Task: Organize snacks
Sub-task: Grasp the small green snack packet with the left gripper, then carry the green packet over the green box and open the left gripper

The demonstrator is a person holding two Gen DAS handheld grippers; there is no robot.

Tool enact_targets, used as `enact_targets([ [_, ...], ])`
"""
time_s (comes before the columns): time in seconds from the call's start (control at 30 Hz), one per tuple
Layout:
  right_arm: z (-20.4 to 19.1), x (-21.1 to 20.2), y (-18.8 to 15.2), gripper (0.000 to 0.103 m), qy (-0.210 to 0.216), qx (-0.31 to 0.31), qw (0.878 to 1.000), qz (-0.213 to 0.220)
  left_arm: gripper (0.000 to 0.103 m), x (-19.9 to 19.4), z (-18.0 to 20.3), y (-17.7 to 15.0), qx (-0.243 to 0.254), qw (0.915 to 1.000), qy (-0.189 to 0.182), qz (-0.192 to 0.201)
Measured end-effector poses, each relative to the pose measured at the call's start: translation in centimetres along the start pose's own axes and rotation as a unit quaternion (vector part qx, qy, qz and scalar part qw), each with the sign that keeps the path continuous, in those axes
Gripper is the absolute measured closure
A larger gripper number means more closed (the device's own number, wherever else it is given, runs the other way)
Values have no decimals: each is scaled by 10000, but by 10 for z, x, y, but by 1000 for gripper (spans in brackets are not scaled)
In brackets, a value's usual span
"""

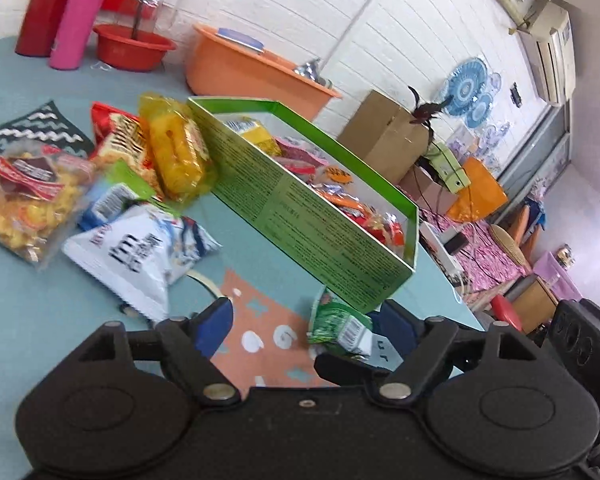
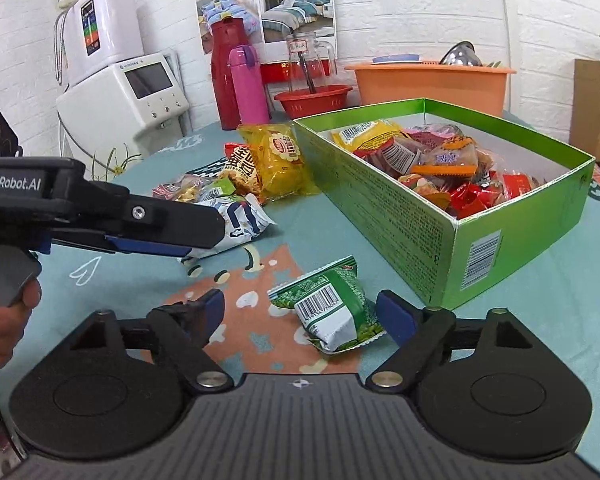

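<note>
**Operator A:** As far as both wrist views show, what is the status of the sort?

**Operator B:** Partly complete. The open green rectangular cardboard box on the teal patterned worktop already holds a mixed layer of wrapped snacks. Six packets or so remain outside it.

**Operator A:** Locate the remainder.

**Operator B:** One small green foil packet with a white barcode label lies nearest, just in front of the box's near corner. To the left, a cluster: a white pillow bag with dark print, a clear bag of yellow puffed pieces, a red and yellow printed bag, and a yellow transparent pack leaning against the box's left wall. A smaller blue and white pack sits among them.

**Operator A:** State of the tongs?

**Operator B:** The right tongs stand wide apart with the green packet between the pads, not gripped; the packet rests on the worktop. The left tongs are fully spread and hold nothing. In the right view they extend toward the white bag.

**Operator A:** Assessment?

**Operator B:** Probably past the midpoint. The green packet appears next for loading, then the left cluster.
</note>
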State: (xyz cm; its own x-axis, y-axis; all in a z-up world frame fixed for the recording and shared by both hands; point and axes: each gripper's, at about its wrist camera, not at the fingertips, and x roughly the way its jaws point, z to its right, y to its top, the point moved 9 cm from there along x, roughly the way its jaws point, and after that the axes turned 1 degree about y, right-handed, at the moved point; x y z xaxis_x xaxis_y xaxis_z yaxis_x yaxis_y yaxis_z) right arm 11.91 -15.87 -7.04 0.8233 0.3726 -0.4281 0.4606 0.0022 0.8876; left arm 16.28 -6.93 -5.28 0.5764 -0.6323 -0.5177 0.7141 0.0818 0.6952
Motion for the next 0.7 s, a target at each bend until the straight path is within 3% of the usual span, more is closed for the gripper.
enact_targets([
  [0.23,16,-1,-6,0,-252,27,9996,-138,0,38,12,1,-160,9985,-397,-330],
  [0.5,22,2,-12,0,-271,102,9993,-226,0,53,17,-6,-4,9977,-399,-555],
  [0.57,22,4,-13,0,-271,107,9993,-235,26,56,17,-7,42,9975,-357,-601],
  [0.6,21,4,-13,3,-273,94,9993,-221,34,58,16,-9,50,9971,-368,-658],
  [0.63,20,4,-13,13,-256,85,9994,-210,32,60,16,-10,50,9968,-417,-684],
  [0.7,19,4,-14,18,-246,52,9995,-186,33,60,16,-11,14,9966,-457,-679],
])
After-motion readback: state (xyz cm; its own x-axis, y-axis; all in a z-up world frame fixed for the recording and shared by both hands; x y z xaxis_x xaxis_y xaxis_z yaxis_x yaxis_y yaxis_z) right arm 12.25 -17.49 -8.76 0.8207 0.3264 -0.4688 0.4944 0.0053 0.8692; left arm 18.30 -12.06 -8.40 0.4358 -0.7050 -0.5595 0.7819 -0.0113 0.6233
